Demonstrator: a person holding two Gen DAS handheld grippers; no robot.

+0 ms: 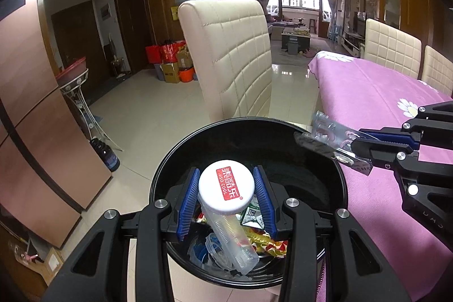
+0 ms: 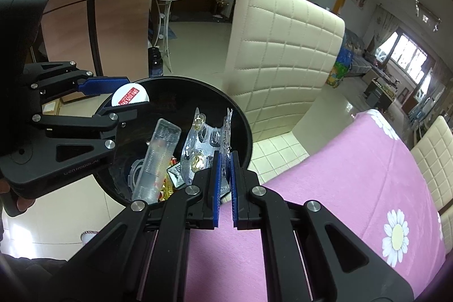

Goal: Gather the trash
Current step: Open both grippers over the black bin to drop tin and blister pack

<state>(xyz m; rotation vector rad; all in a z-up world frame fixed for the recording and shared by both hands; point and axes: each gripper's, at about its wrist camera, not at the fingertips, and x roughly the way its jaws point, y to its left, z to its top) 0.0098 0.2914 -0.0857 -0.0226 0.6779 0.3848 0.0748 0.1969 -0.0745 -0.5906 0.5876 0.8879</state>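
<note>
A round black trash bin point(image 1: 325, 177) stands on the floor beside the table; it also shows in the right wrist view point(image 2: 243, 126). Inside lie a clear ribbed plastic tube point(image 1: 235, 239) point(image 2: 158, 157) and colourful wrappers point(image 1: 266, 241). My left gripper point(image 1: 226, 198) is shut on a white cap with a red label point(image 1: 226, 186) point(image 2: 129, 96) over the bin. My right gripper point(image 2: 225, 160) is shut on a clear blister pack with amber capsules point(image 2: 198, 143) point(image 1: 328, 132), held above the bin's rim.
A cream quilted chair point(image 1: 235, 58) stands just behind the bin. The table with a pink daisy cloth point(image 2: 339, 188) is on the right, with two more chairs point(image 1: 393, 47) behind it. A copper fridge point(image 1: 31, 109), a dark bottle point(image 1: 106, 154) and a white stand point(image 1: 82, 104) are on the left.
</note>
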